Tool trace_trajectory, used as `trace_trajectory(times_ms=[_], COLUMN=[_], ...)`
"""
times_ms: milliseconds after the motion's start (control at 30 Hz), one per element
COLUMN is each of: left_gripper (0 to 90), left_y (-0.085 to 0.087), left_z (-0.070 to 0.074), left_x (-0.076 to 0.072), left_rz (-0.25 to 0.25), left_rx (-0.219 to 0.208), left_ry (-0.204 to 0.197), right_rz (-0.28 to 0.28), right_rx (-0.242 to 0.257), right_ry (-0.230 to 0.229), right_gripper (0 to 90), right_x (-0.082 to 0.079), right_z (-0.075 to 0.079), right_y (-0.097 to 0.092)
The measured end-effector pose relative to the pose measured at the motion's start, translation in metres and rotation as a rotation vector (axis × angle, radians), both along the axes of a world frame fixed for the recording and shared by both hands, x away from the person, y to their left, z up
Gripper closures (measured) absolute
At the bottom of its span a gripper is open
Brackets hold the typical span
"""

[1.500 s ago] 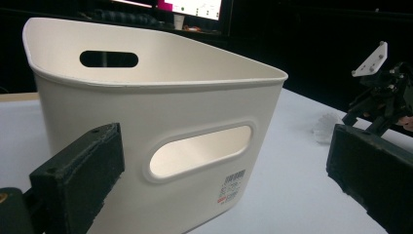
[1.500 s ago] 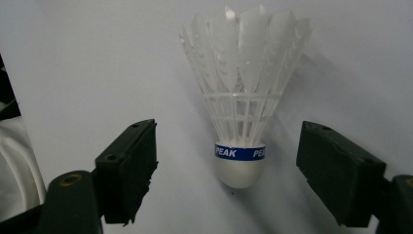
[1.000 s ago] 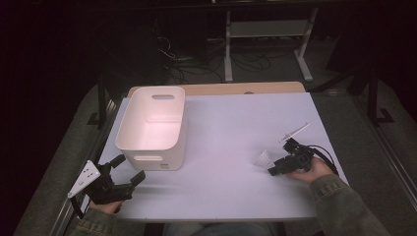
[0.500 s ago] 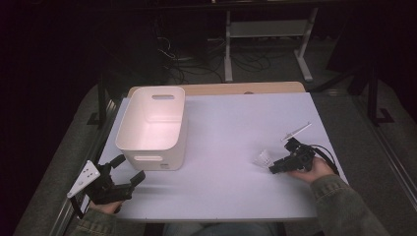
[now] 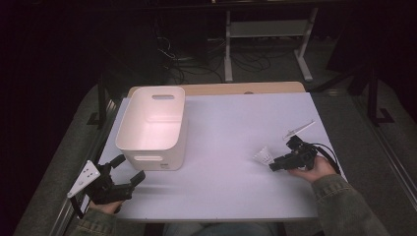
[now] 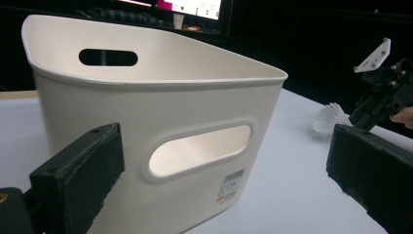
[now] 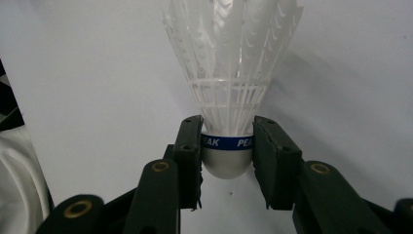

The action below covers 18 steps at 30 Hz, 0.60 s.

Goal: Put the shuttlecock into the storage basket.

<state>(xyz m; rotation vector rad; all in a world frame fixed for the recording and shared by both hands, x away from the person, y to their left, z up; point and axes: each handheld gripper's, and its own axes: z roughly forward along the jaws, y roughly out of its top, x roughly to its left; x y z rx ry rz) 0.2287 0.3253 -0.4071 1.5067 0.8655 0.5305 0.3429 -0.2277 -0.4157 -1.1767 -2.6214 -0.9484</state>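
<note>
Right gripper clamps the shuttlecock by its cork, low near the table's right edge. Left gripper, jaws apart, sits just before the white bin; bare tabletop lies between.

The tongs are pinching a white shuttlecock by its cork base, feathers pointing away over the tabletop.

White shuttlecock, blue band; cream bin; black jaws.
</note>
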Motion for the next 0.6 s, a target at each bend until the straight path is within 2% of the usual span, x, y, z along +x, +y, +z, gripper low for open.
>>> trace_trajectory(times_ms=[433,467,600], left_gripper=[0.0,0.0,0.0], left_y=[0.000,0.000,0.000], left_z=[0.000,0.000,0.000], left_x=[0.000,0.000,0.000], left_rz=[-0.003,-0.003,-0.002], left_rx=[0.001,0.002,-0.002], left_ry=[0.000,0.001,-0.001], right_rz=[0.002,0.010,0.012], right_rx=[0.037,0.038,0.044], right_ry=[-0.039,-0.054,-0.067], right_gripper=[63.6,63.6,63.6], right_x=[0.000,0.000,-0.001], right_z=[0.021,0.022,0.029], right_y=[0.004,0.004,0.006])
